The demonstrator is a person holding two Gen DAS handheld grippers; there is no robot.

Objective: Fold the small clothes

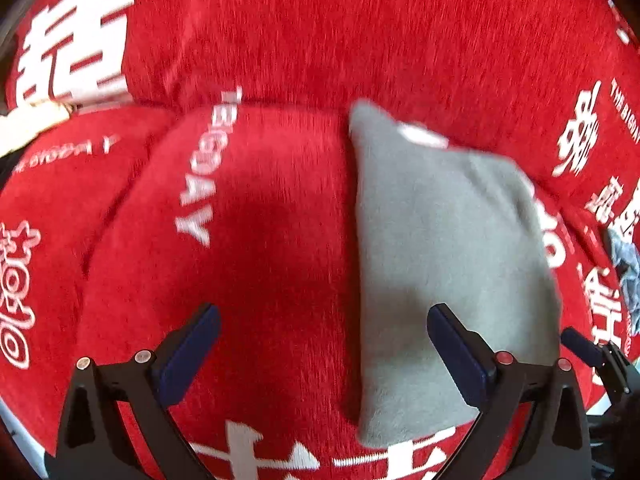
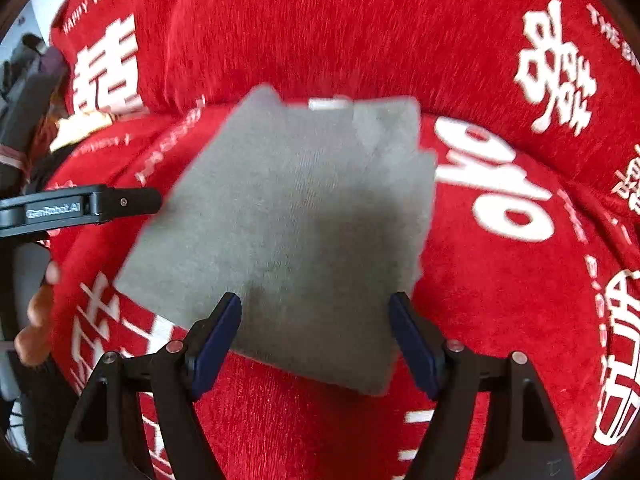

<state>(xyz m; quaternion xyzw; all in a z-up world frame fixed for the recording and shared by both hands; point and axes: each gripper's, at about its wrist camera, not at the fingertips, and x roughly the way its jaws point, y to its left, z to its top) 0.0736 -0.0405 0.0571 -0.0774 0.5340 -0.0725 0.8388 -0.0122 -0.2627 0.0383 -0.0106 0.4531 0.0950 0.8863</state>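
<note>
on the red blanket [image 1: 280, 208] lies a folded grey garment [image 2: 304, 216] (blue-grey cloth [image 1: 628, 276] only leftward), both claws spread, empty.

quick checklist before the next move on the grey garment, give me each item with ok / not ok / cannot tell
1. Left claw open and empty: ok, its jaws are spread with nothing between them.
2. Right claw open and empty: ok, jaws apart above the cloth, gripping nothing.
3. Grey garment lying flat in a folded block on the red blanket: ok, its edges look squared, with a white tag at the far edge.
4. Fold fully finished: cannot tell, motion blur hides the layers.
5. Claws apart from each other: ok, the left claw is off to the garment's left side.
6. Blue cloth off to the right, folded or not: cannot tell, only a crumpled bit shows.
</note>
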